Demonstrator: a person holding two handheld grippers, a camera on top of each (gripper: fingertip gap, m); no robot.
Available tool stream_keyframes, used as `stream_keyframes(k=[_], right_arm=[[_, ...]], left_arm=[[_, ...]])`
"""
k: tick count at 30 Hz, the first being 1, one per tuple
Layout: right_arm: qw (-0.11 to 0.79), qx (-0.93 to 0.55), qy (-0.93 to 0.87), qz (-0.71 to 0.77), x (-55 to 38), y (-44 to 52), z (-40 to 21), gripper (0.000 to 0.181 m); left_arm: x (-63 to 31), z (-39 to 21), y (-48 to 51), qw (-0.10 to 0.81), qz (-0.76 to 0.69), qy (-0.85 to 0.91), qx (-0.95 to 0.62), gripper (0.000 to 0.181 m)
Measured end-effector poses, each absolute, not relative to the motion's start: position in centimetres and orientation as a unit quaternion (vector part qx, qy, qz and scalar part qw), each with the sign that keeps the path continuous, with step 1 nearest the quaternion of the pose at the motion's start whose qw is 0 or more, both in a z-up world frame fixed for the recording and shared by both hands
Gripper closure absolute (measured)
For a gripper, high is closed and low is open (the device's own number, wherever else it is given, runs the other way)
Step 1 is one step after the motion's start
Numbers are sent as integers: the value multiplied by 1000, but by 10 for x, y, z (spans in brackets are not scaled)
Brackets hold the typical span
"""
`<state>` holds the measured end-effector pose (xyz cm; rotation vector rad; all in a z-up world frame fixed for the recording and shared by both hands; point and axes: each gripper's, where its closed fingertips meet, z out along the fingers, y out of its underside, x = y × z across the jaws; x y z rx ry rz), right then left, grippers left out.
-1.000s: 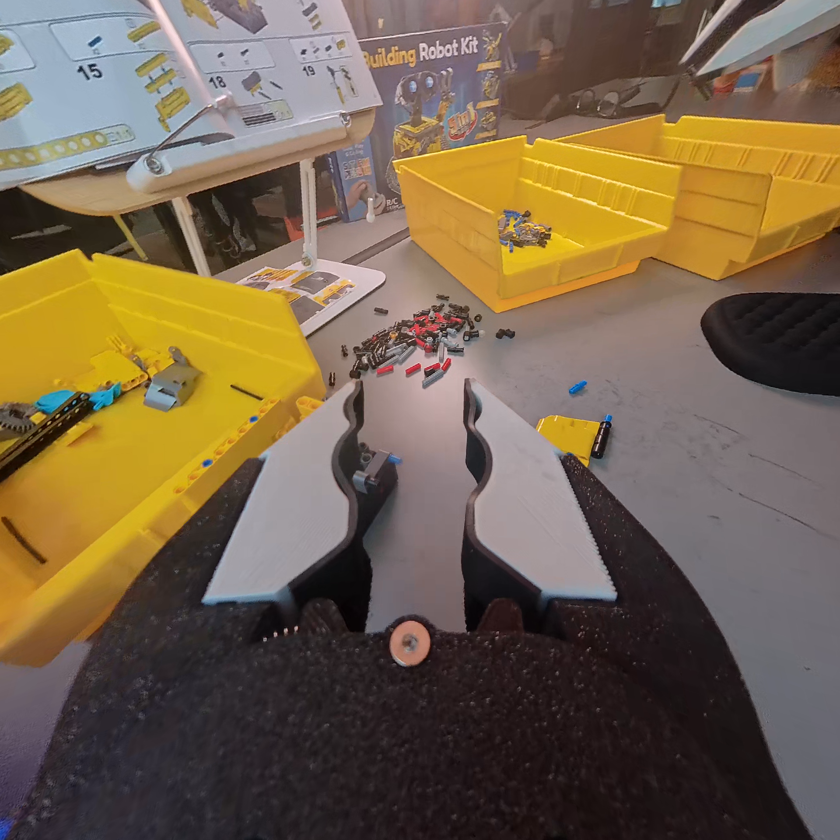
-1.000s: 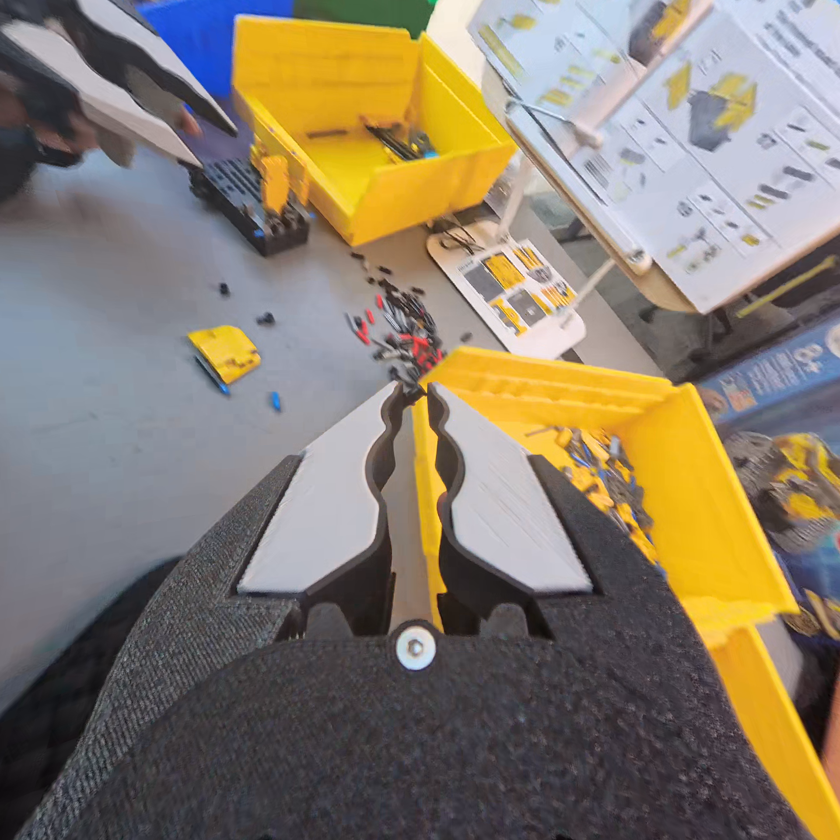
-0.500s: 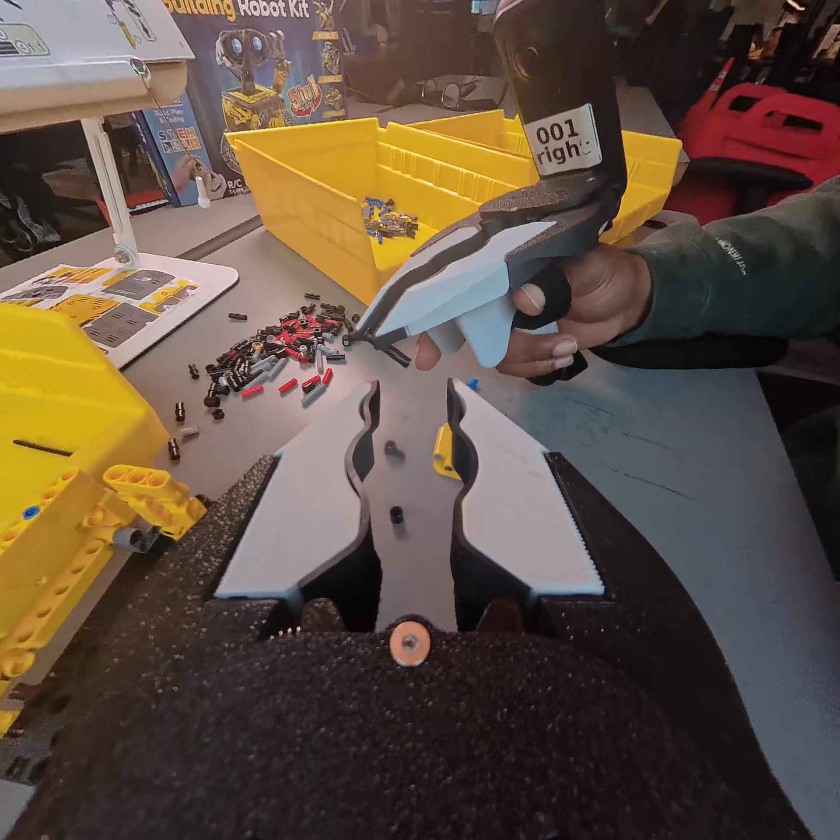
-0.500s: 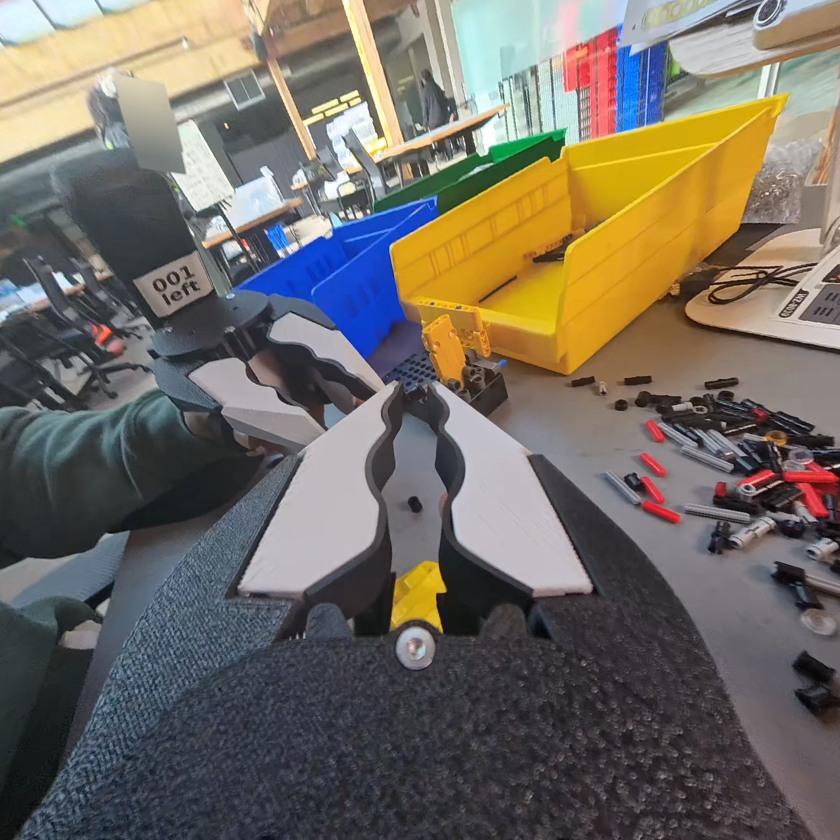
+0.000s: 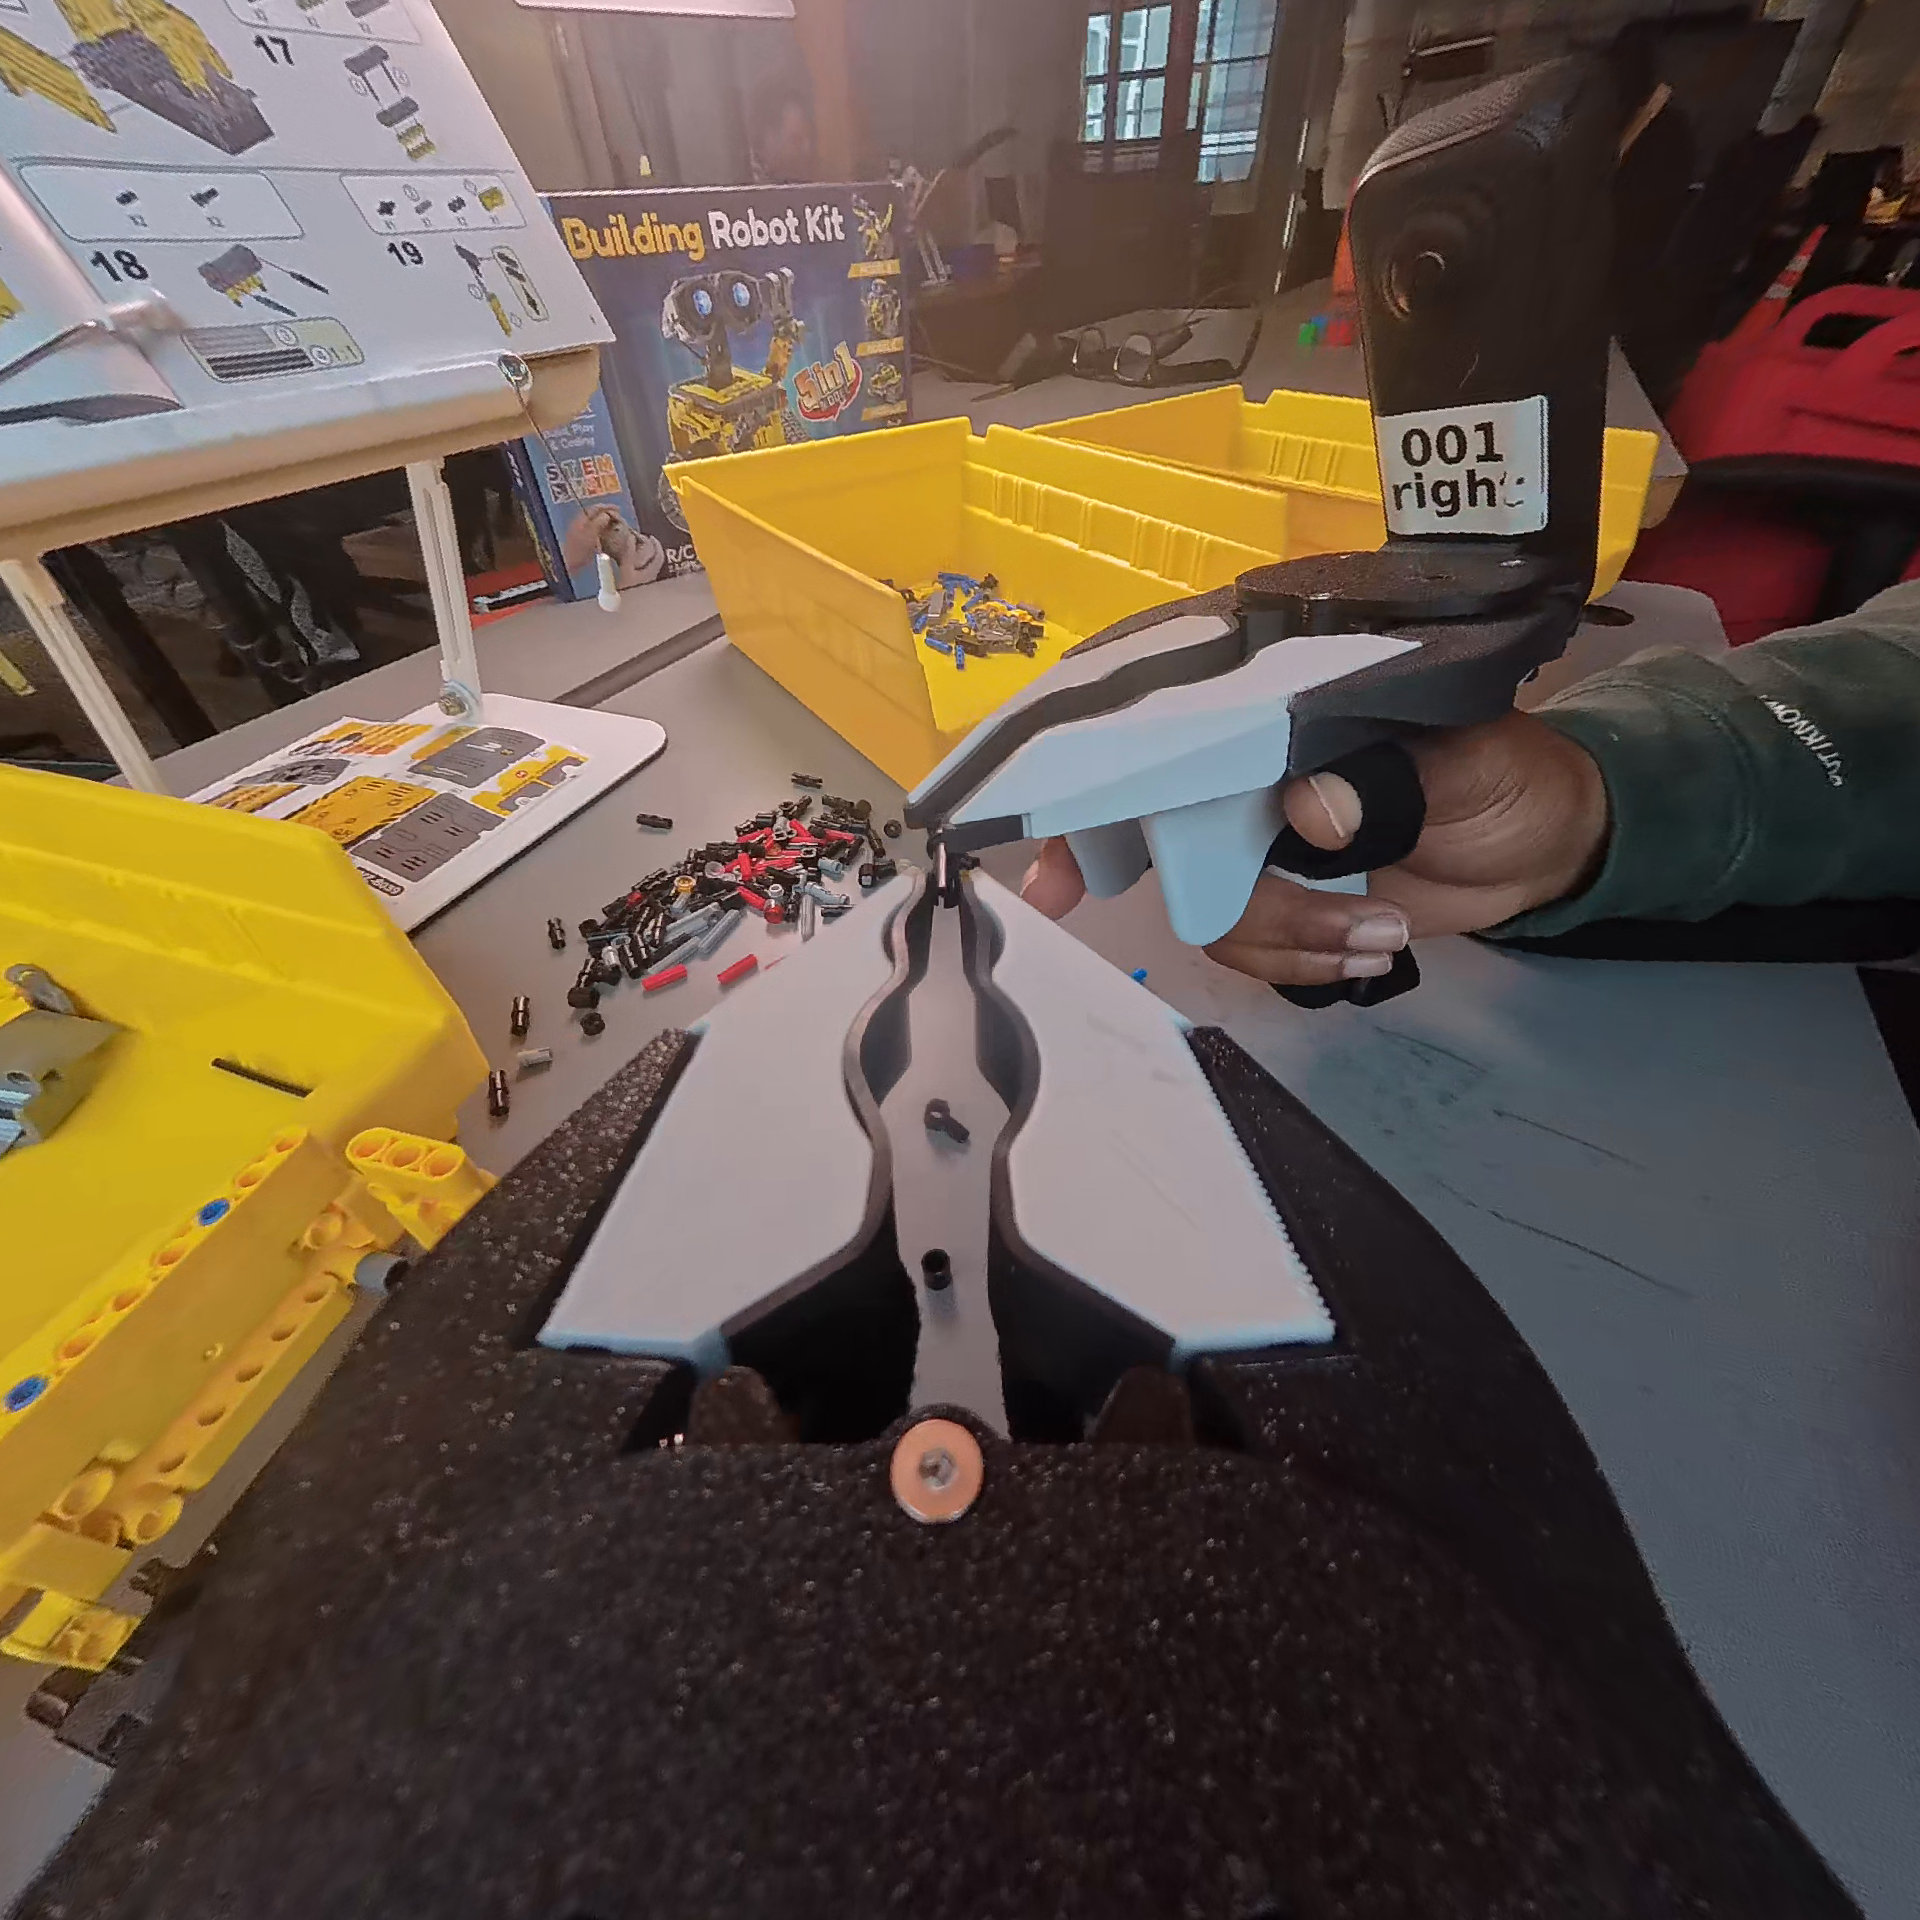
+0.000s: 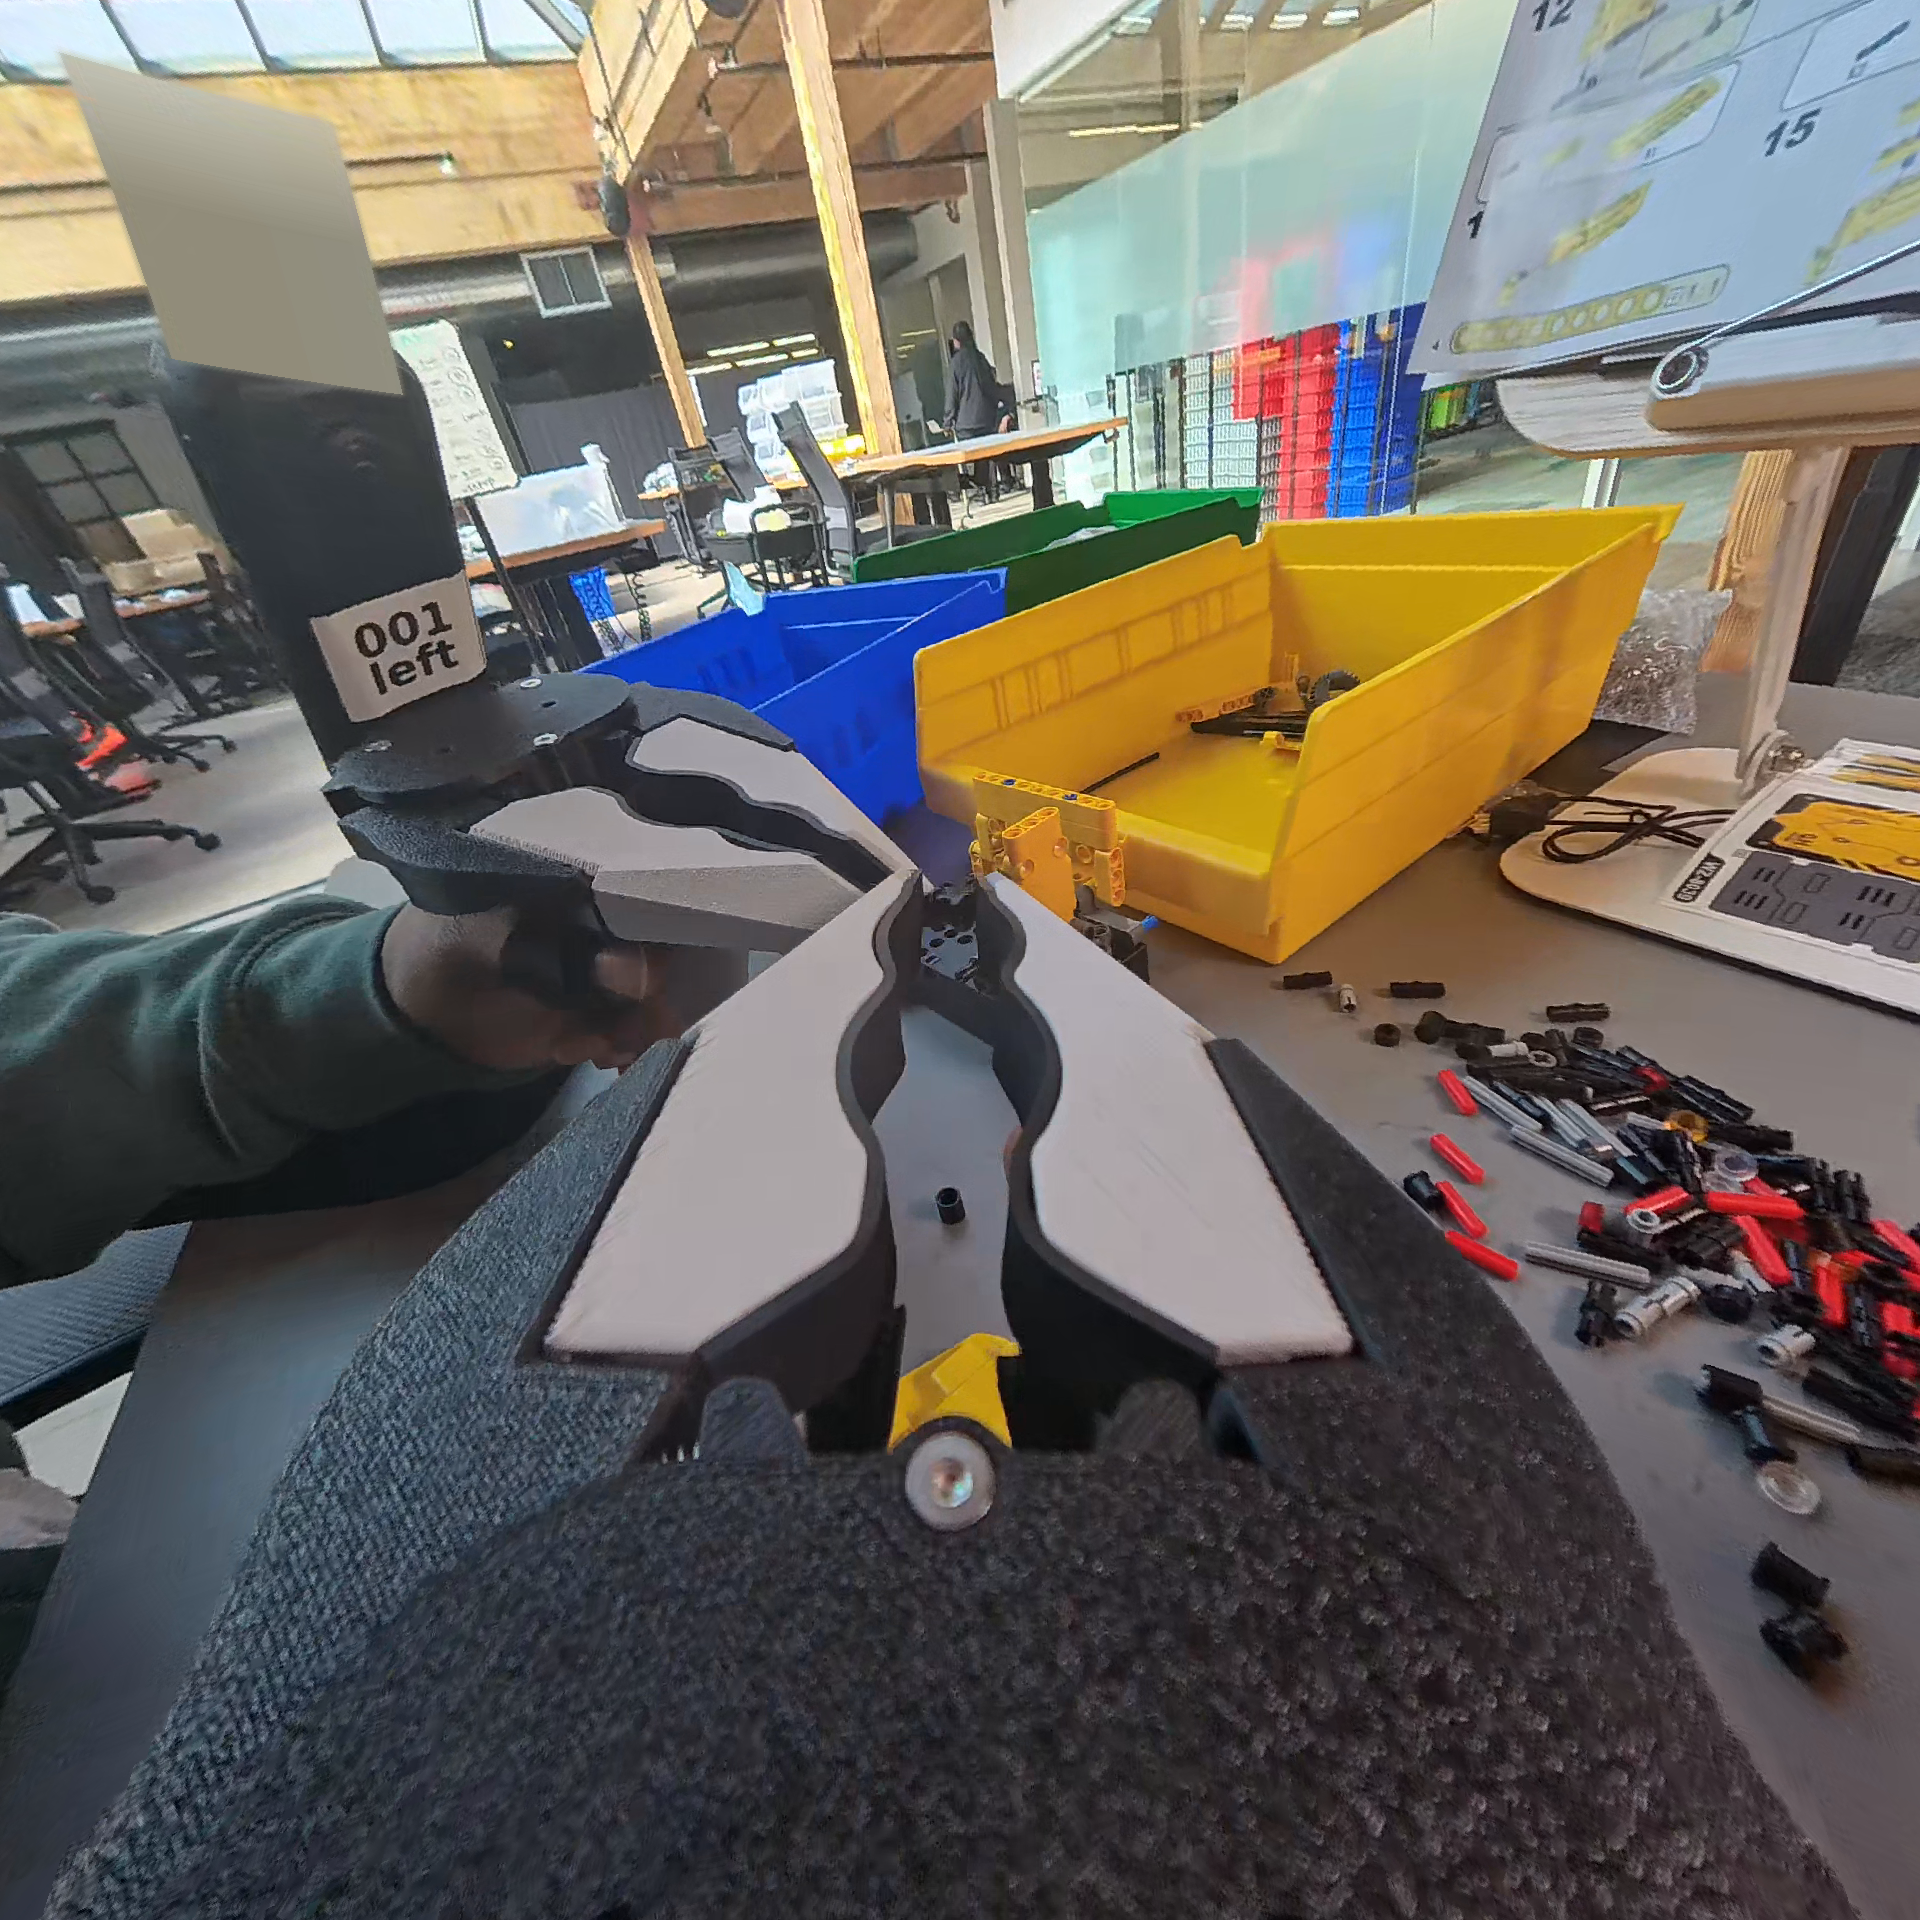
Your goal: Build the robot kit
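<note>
Pin [image 5: 943,878], small and black, stands pinched between my left claw [image 5: 945,891] and my right claw [image 5: 935,826], both closed on it, above loose pegs [image 5: 727,894] on the grey bench [image 5: 1558,1195]; yellow bins [image 5: 831,582] behind

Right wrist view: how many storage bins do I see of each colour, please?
Yellow bin: 1
Blue bin: 1
Green bin: 1
Total: 3
</note>
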<state>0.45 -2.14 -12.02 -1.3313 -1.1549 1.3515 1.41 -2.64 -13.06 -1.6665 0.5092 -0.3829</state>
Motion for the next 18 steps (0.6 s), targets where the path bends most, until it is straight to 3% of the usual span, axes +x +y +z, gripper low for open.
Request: stream_keyframes(k=[4, 18], right_arm=[[451, -515, -510, 520, 7, -28, -124, 172], [289, -381, -656, 584, 51, -83, -132, 173]], left_arm=[[16, -136, -32, 620, -155, 247, -729, 178], [61, -137, -83, 569, -294, 375, -670, 179]])
